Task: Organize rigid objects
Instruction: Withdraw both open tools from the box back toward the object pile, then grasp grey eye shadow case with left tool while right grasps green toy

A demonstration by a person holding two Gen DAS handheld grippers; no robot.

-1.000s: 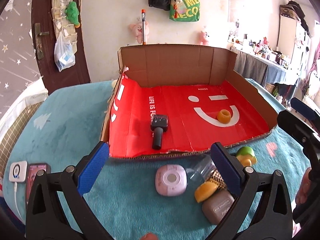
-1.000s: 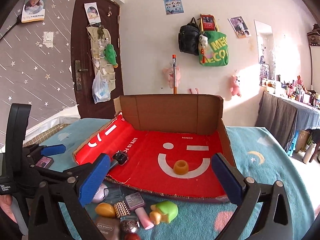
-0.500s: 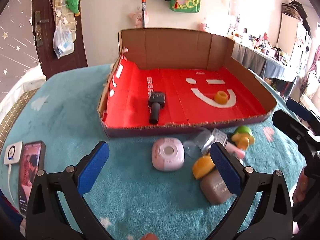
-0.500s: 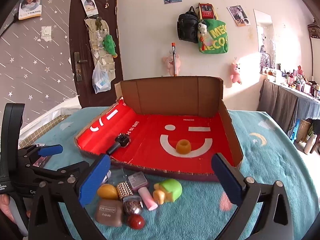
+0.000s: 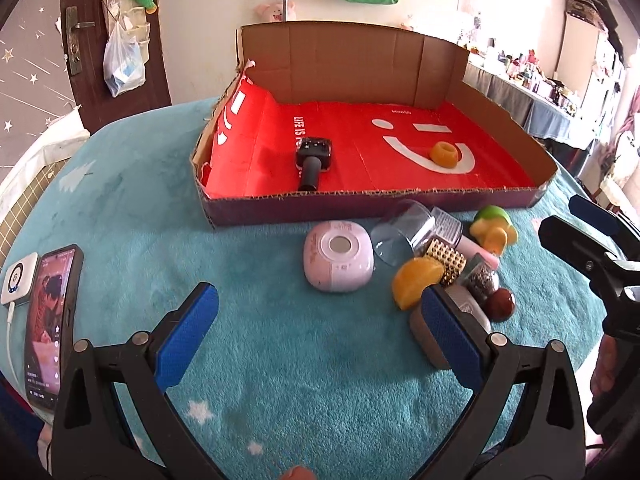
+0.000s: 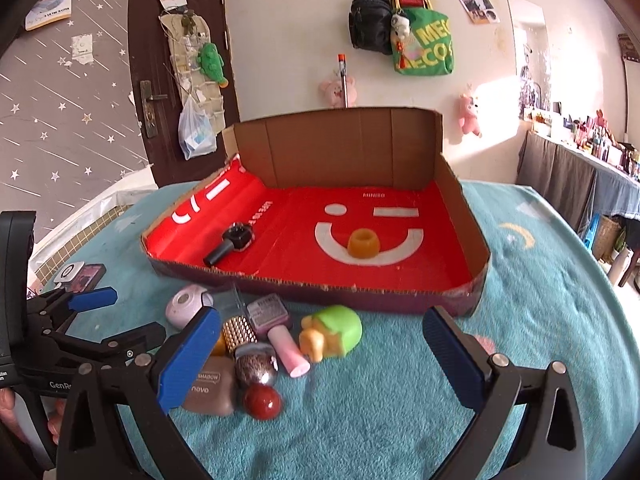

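A teal plush cover spreads over the desk, carrying a red-lined cardboard box with a black microphone and orange cup inside. Before it huddle the pink case and small toys. Left claw and right claw both gape wide, empty.

Brown compact partly behind left gripper finger; phone edge-cropped.

- A lived-in home room, likely a bedroom.
- Plush toys, a black backpack and a green tote bag hang on the wall.
- Star-patterned wallpaper beside a dark door.
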